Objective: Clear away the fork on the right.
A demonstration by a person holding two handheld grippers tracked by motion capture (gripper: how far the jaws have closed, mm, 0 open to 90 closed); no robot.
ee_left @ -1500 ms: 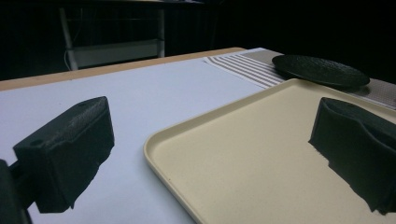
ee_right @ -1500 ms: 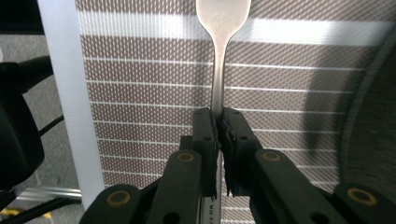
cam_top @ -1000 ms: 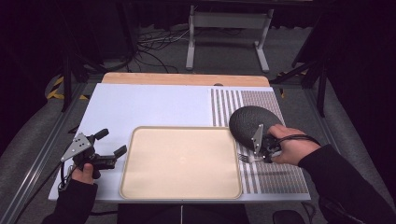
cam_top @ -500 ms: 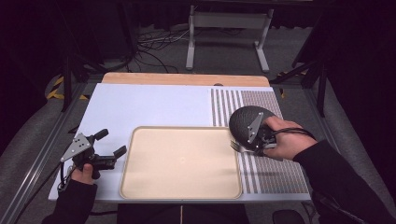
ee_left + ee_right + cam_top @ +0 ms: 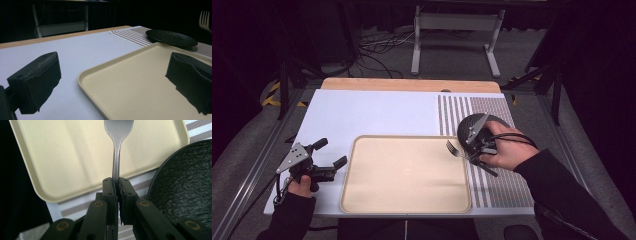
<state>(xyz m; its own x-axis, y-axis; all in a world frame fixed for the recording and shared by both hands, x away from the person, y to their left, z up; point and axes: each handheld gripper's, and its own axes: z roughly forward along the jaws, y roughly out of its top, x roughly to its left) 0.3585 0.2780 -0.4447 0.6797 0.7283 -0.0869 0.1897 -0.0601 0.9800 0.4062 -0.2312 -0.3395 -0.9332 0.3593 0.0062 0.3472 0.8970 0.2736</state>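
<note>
We see the right tool (image 5: 473, 150) pinching a metal fork (image 5: 455, 148) by its handle, its 2 jaws pressed tight on the stem. In the right gripper view the fork (image 5: 117, 150) stands straight out from the jaws, its head over the beige tray (image 5: 75, 157). From the high view, the tines hang just above the tray's (image 5: 404, 200) right edge, clear of its surface. A black plate (image 5: 499, 121) sits just behind the right hand on the striped mat (image 5: 507, 192). The left tool (image 5: 328, 159) rests low at the left of the tray on the white counter (image 5: 362, 110), its 2 jaws spread wide with nothing between them.
</note>
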